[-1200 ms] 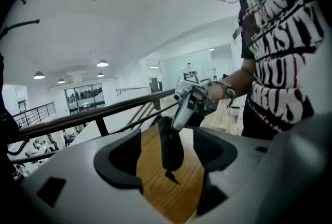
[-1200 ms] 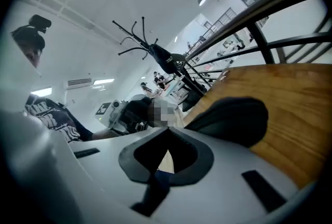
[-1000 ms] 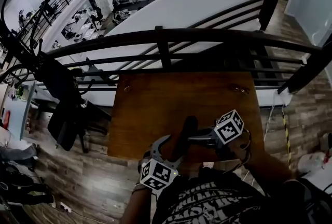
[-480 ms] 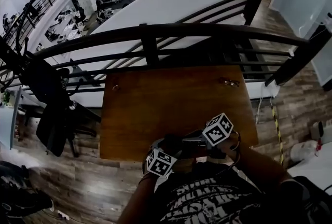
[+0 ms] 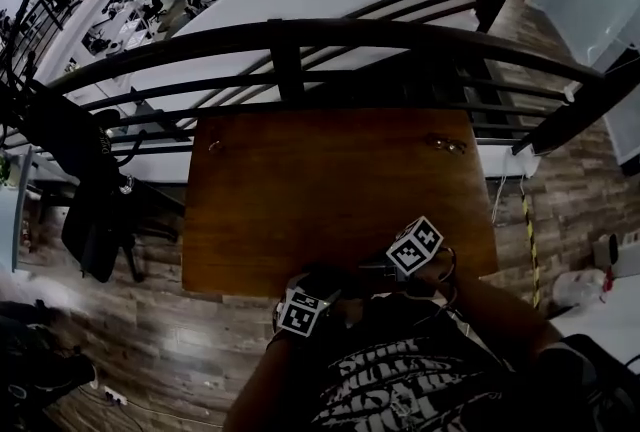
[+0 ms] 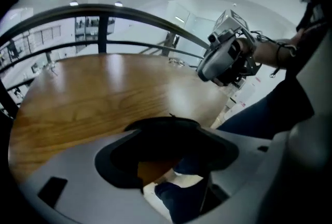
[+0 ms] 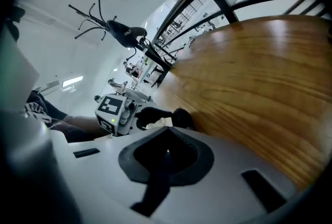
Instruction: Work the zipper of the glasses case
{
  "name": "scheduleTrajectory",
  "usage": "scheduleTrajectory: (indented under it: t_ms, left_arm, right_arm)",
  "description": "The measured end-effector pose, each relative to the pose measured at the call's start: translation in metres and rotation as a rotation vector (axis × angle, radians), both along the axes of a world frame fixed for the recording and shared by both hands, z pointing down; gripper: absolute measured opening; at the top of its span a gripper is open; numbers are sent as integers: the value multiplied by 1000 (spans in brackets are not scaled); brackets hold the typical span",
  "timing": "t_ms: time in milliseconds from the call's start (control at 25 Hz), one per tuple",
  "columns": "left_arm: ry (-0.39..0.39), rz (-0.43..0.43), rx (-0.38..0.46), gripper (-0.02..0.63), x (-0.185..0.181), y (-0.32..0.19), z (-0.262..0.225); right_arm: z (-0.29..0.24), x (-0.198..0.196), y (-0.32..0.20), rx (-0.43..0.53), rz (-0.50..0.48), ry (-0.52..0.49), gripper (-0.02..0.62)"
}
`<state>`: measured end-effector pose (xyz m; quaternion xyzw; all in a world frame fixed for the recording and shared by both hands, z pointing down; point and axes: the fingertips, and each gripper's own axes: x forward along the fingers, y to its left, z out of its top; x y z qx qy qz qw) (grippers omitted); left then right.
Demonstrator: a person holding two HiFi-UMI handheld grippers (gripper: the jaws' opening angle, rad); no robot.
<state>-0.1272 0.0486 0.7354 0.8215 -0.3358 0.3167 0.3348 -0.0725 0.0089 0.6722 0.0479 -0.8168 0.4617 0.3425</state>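
Left gripper open, right gripper closed — jaws empty, at 6 o'clock of surface; no case visible — progress unjudgeable.

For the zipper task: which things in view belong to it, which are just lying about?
Job: left gripper, jaws have just been opening, nothing between them; right gripper, shut; wooden table. No glasses case shows.
Lying about: small shiny thing at table's far right; small thing at far left; hanging dark coat; railing.
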Motion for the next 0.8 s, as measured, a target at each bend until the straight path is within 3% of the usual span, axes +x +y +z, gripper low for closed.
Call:
scheduleTrajectory:
  t_ms: [120, 440, 480, 520, 560, 680, 800]
  left_arm:
    - [-21, -39, 39, 324, 3, -15, 4]
    - [-10, -94, 8, 324, 3, -20, 5]
    - [8, -112, 1, 324, 2, -21, 4]
    - [28, -130, -5, 324, 2, -23, 4]
    - [48, -147, -12, 324, 2, -24, 3]
    - [84, -179, -38, 324, 0, -27, 2]
    - [107, -209, -55, 324, -2, -29, 2]
  right_arm:
    - [19, -2, 7, -23, -59, 28, -3]
    - [57, -5, 7, -29, -213, 63, -2]
    - [61, -8, 11, -35, -249, 56, 44]
    - [66, -10, 16, -43, -288, 53, 147]
    - [70, -11, 22, -50, -329, 55, 209]
    - [89, -13, 33, -39, -405, 100, 263]
    - [108, -18, 36, -27, -412, 148, 288]
